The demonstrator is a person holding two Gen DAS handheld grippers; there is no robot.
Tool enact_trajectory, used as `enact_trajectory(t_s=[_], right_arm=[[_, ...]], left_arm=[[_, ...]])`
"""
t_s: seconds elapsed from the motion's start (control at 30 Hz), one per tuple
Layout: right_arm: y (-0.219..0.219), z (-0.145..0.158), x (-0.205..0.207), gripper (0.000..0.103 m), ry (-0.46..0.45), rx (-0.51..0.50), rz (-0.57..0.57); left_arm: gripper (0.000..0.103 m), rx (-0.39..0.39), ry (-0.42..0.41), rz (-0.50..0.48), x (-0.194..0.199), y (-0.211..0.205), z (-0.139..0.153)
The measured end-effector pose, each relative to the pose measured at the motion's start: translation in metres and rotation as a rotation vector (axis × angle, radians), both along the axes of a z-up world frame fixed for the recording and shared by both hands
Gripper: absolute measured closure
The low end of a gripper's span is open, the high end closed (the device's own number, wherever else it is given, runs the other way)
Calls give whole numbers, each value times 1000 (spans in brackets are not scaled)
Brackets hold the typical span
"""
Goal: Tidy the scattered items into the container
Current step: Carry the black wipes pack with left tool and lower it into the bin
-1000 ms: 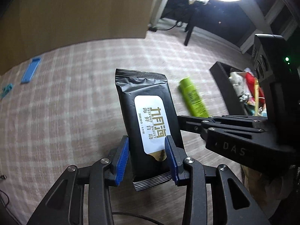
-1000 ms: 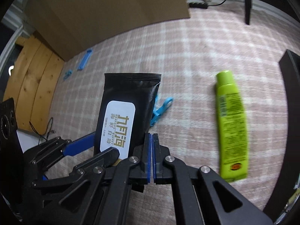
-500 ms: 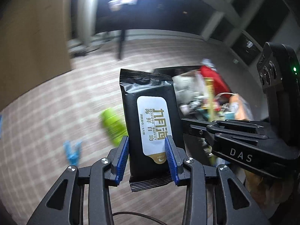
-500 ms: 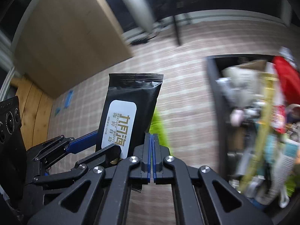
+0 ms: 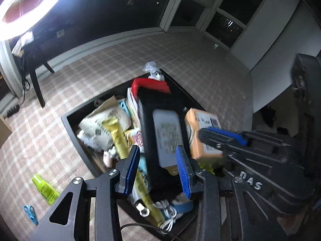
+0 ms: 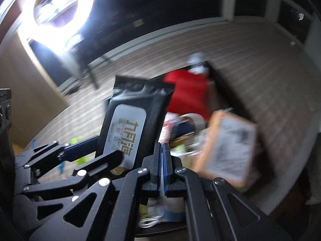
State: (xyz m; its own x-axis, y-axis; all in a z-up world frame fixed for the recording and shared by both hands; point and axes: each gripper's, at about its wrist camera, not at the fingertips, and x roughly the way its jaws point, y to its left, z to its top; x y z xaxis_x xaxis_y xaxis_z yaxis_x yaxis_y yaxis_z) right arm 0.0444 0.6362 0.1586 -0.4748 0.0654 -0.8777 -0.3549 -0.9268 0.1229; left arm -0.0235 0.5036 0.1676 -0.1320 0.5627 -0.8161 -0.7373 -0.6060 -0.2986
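Ring light [image 5: 18, 10] glaring – dark windows [image 5: 226, 4], perhaps; checked carpet [image 5: 100, 68].

"DAS" on a gripper, gold characters on a black pack

White letters "DAS" stand on the right gripper [image 5: 221, 135] arm; the black pack [image 6: 131, 126] has a pale label with large gold Chinese characters, perhaps "九田海", its smaller print blurred beyond reading.

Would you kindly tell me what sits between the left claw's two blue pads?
The black wet-wipe pack with a white label stands between them, held over the dark bin, in the left wrist view.
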Motion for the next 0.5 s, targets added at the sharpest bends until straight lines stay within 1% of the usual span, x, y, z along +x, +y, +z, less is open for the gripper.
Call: enact_trajectory(t_s=[0.03, 0.13, 0.17, 0.23, 0.33, 0.43, 0.5], right_arm=[[7, 3, 3, 86, 10, 13, -20], [16, 12, 8, 85, 29, 25, -31], [16, 13, 8, 83, 31, 32, -27], [13, 15, 9, 79, 29, 44, -13], [2, 12, 4, 78, 31, 48, 14], [-10, 8, -1, 76, 31, 38, 40], [-18, 6, -5, 72, 29, 33, 61]], left_arm=[[69, 8, 0, -4, 1, 1, 3], [69, 9, 26, -9, 4, -3, 8], [69, 3, 33, -6, 5, -6, 8], [69, -6, 36, 0, 4, -13, 7], [69, -29, 55, 25, 5, -22, 6], [69, -41, 66, 69, -1, -41, 8], [69, -50, 86, 95, -4, -51, 9]])
